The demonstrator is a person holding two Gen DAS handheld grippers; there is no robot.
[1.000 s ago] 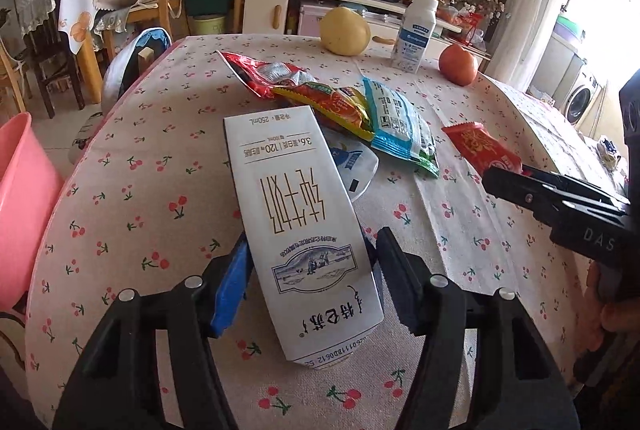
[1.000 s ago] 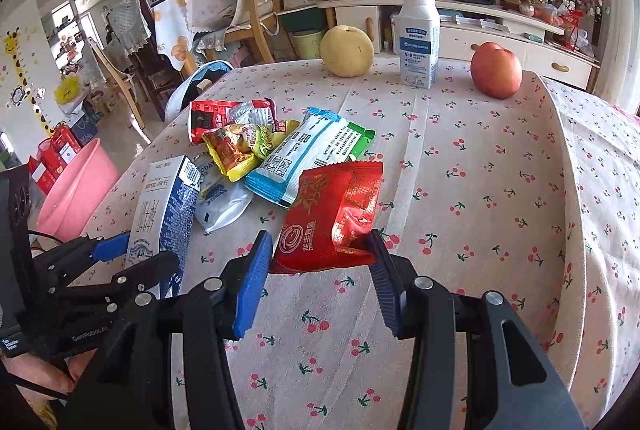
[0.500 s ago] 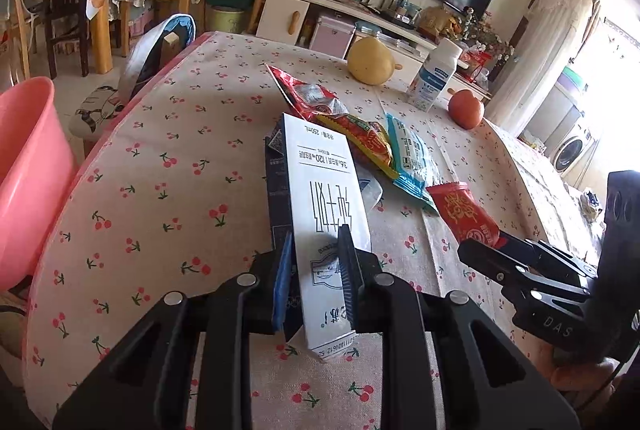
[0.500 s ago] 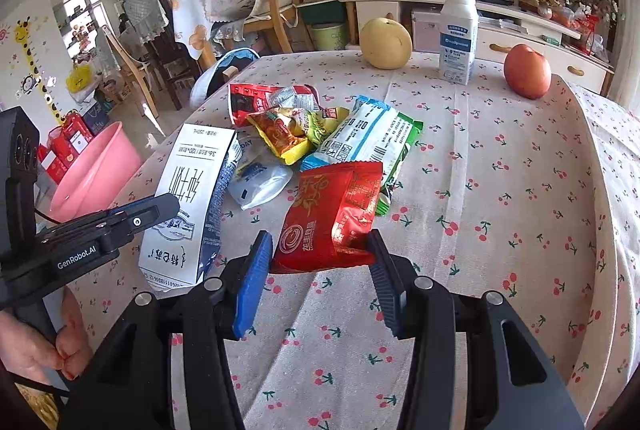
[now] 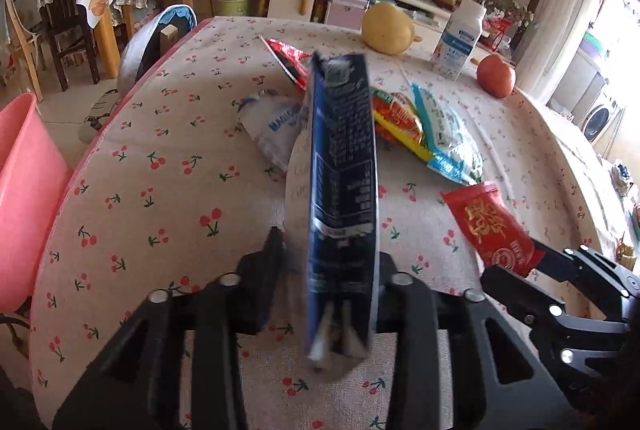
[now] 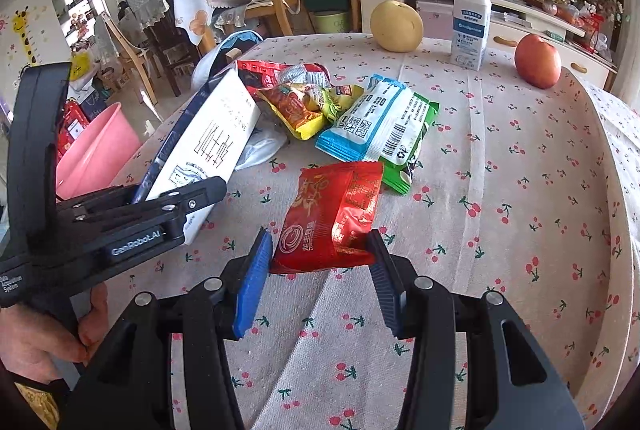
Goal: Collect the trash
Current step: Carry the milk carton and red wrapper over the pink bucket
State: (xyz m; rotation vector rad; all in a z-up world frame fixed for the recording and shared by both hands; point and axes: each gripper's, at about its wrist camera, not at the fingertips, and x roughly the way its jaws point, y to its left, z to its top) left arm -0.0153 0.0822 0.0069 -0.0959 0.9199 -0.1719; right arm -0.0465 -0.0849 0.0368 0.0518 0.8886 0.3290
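Note:
A white and dark blue milk carton (image 5: pixel 344 190) sits between the pads of my left gripper (image 5: pixel 330 254), raised off the cherry-print table (image 5: pixel 168 190) and turned edge-up. The jaws are opening slightly, but the pads still press on the carton. In the right wrist view the same carton (image 6: pixel 208 150) leans over the table's left edge. My right gripper (image 6: pixel 319 242) is shut on a red snack packet (image 6: pixel 332 214), which is held just above the cloth. The left wrist view shows that packet (image 5: pixel 488 226) at the right.
A pile of wrappers lies mid-table: a blue and green packet (image 6: pixel 376 126), a yellow and red wrapper (image 6: pixel 296 106) and a white pouch (image 5: pixel 276 126). A pear (image 6: pixel 396 26), a white bottle (image 6: pixel 471 22) and an apple (image 6: pixel 537 60) stand behind. A pink basin (image 6: pixel 92 150) sits beside the table's left edge.
My left gripper closed on the flat-lying carton, then lifted it and turned it onto its edge. The right gripper kept its hold on the red packet and drew back a little.

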